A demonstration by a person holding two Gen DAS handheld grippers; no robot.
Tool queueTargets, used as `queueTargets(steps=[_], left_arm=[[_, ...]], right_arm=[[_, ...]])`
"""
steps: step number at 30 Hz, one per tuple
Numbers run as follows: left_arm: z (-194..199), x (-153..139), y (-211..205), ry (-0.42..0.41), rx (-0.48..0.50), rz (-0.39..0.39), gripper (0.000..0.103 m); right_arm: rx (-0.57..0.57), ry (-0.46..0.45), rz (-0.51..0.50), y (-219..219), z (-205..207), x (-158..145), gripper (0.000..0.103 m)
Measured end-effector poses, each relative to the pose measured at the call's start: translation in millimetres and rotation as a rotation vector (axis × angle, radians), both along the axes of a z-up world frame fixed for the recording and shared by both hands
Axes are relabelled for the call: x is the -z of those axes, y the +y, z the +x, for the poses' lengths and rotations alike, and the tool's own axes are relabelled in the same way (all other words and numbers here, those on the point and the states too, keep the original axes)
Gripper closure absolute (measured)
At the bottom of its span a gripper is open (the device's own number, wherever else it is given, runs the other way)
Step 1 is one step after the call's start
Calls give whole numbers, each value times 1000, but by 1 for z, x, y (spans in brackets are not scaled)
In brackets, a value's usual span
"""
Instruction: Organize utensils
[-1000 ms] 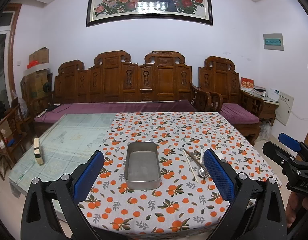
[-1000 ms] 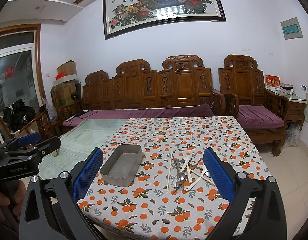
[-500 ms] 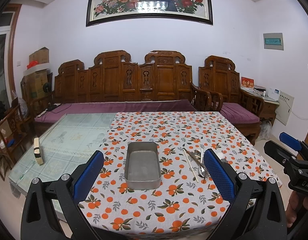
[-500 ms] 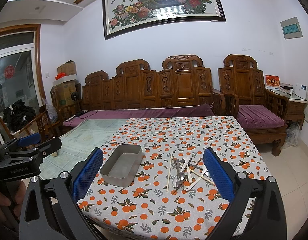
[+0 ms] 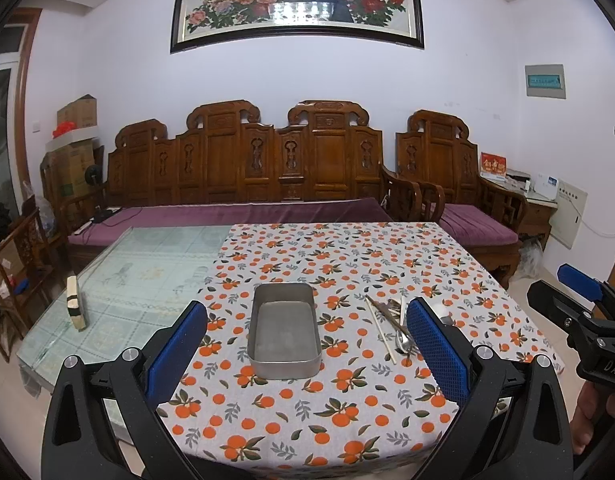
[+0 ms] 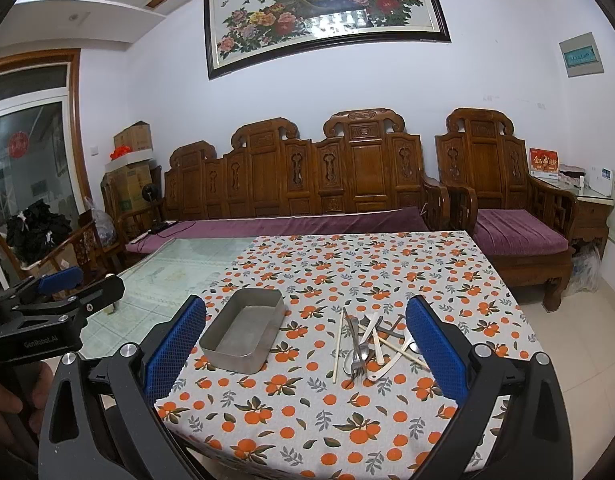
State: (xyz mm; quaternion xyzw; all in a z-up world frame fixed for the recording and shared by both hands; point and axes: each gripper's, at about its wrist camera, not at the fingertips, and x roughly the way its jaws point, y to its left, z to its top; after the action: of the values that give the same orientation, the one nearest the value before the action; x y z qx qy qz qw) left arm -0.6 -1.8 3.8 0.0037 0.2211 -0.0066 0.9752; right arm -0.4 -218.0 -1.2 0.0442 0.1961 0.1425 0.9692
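You have not begun: the metal tray (image 6: 242, 334) sits empty at centre frame on the counter (image 6: 347, 420), and the utensils (image 6: 371, 346) lie heaped just right, perhaps spoons and chopsticks. Left tool (image 5: 307, 354) and right tool (image 6: 305, 354) both gape, holding nothing.

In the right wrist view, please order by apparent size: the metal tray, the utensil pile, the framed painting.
1. framed painting
2. metal tray and utensil pile: they look about alike, so I do not rank them.
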Motion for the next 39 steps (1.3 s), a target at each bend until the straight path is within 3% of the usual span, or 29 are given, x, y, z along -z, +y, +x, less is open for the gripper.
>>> queueTargets(steps=[28,39], left_arm=[[1,2,-2,-3,2,-4,7],[16,22,1,64,8,-4,7]], right_arm=[[-7,1,5,1,-2,3,3],[-7,23,-2,-1,5,13,3]])
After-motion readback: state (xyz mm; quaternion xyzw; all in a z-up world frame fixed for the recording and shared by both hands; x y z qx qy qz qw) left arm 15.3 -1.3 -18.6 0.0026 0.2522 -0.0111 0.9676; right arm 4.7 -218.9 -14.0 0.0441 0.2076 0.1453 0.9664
